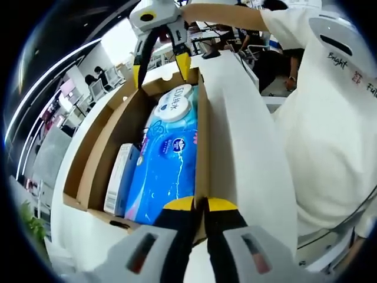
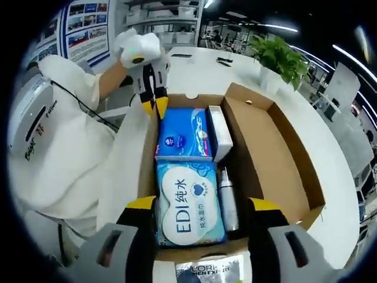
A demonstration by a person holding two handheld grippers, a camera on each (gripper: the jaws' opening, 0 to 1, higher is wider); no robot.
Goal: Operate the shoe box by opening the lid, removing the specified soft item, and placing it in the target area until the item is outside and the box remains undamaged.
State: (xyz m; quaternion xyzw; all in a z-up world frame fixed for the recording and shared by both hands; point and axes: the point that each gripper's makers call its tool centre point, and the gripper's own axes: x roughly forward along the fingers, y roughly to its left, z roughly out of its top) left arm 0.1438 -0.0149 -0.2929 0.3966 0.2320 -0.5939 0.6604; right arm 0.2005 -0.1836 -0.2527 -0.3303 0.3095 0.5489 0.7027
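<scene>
Blue wipes pack (image 2: 187,200) lies lengthwise in open shoe box (image 2: 277,147); right hand-held gripper (image 2: 203,206) is spread over it; left hand-held gripper (image 1: 200,204) is closed at the box's end wall.

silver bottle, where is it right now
In the right gripper view the silver bottle lies inside the shoe box, right of the blue wipes pack, below the white carton.

Box (image 2: 294,171): brown cardboard, lid open, on white table. Wipes pack (image 2: 187,183): blue, soft, white "EDI" flap label, lying flat along the box's left wall, filling most of its length, still inside. Seen from the other end too: box (image 1: 118,127), pack (image 1: 168,159).
</scene>
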